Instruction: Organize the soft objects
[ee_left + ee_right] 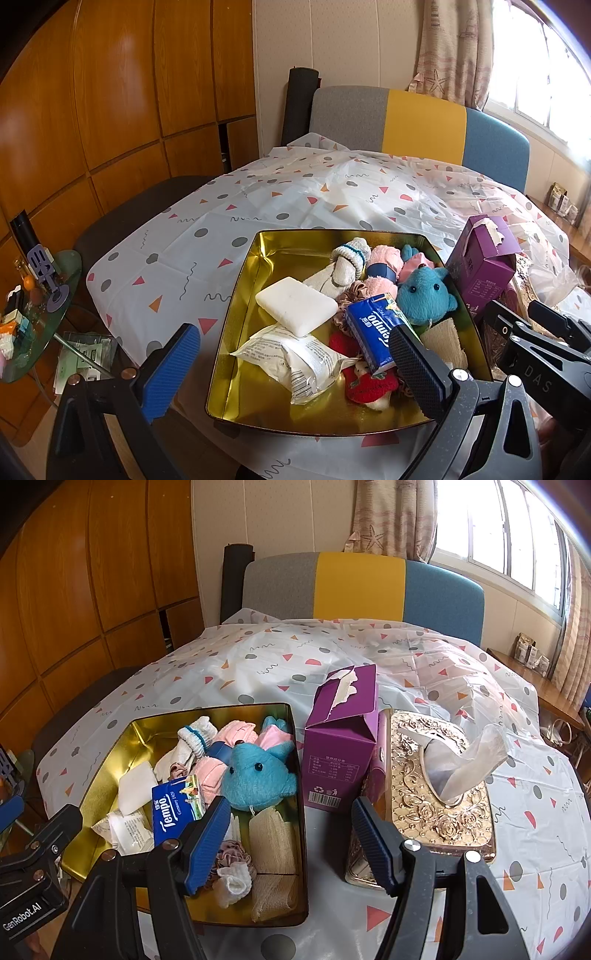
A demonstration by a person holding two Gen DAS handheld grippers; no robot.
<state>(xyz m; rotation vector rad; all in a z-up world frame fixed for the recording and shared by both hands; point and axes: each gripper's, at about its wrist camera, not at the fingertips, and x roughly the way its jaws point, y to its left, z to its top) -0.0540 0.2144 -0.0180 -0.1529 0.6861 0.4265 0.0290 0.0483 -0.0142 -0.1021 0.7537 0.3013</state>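
Observation:
A gold tin tray on the table holds soft things: a blue plush toy, a blue Tempo tissue pack, a white sponge, a white wrapped packet, rolled socks, a red sock and a beige cloth. My left gripper is open and empty over the tray's near edge. My right gripper is open and empty over the tray's right wall.
A purple carton and a gold embossed tissue box stand right of the tray. A patterned tablecloth covers the table. A chair stands behind; a glass side table sits at left.

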